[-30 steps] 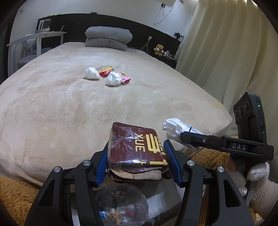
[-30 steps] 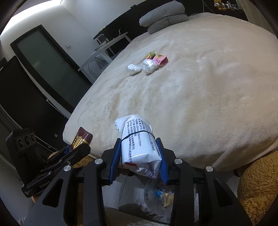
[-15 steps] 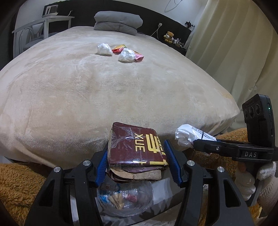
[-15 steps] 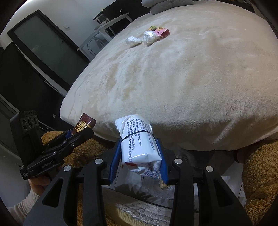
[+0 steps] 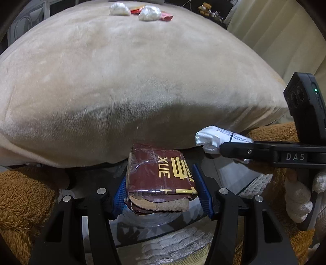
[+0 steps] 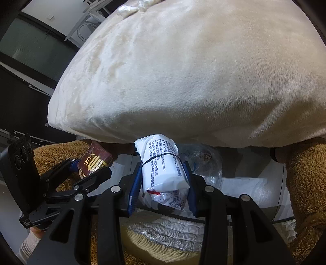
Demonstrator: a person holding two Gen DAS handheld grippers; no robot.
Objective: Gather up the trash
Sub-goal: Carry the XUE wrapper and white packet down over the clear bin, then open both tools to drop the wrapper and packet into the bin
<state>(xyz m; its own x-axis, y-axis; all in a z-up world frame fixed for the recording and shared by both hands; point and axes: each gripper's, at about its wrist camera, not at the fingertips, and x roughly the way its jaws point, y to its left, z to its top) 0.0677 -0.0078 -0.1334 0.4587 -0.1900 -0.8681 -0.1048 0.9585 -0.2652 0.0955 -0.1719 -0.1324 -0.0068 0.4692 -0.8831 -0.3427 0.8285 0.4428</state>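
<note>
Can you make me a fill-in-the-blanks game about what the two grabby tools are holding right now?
1. The left tool is shut on a dark red packet with ____ letters "XUE" printed on it.
2. The right tool is shut on a ____ packet covered in blue print.
3. A thin ____ band runs around the white packet.
4. More trash lies far off on top of the ____.

Missing words: yellow; white; black; bed

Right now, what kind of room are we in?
Most likely a bedroom: a big bed under a plush beige blanket fills the view, a teddy bear sits behind it, and curtains hang alongside.
</note>
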